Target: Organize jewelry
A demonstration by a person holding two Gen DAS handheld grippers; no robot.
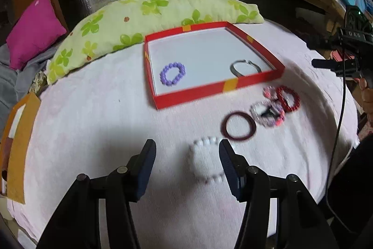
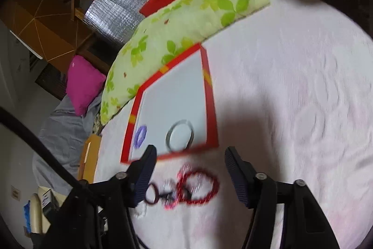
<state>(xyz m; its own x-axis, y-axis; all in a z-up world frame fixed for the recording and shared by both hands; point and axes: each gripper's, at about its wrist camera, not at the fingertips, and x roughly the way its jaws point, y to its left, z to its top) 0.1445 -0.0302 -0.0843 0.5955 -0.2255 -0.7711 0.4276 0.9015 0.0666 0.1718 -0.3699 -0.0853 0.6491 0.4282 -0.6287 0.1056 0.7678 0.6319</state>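
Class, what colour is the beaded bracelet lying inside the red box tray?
Purple beaded bracelet; clearest in the left wrist view.

A shallow red box [image 1: 219,87] with orange bands and a white floor lies open on the pale pink cloth; inside it, a purple bead bracelet [image 1: 172,74] lies flat near the front left corner and a silver bangle [image 1: 244,67] flat near the front right. Outside the box, just off its front right corner, a red bead bracelet [image 1: 288,98] lies beside a blurred pink-and-white beaded cluster [image 1: 268,112]. A dark maroon bangle [image 1: 238,124] lies further out from the box front, and a white bead bracelet [image 1: 206,160] lies furthest from it.
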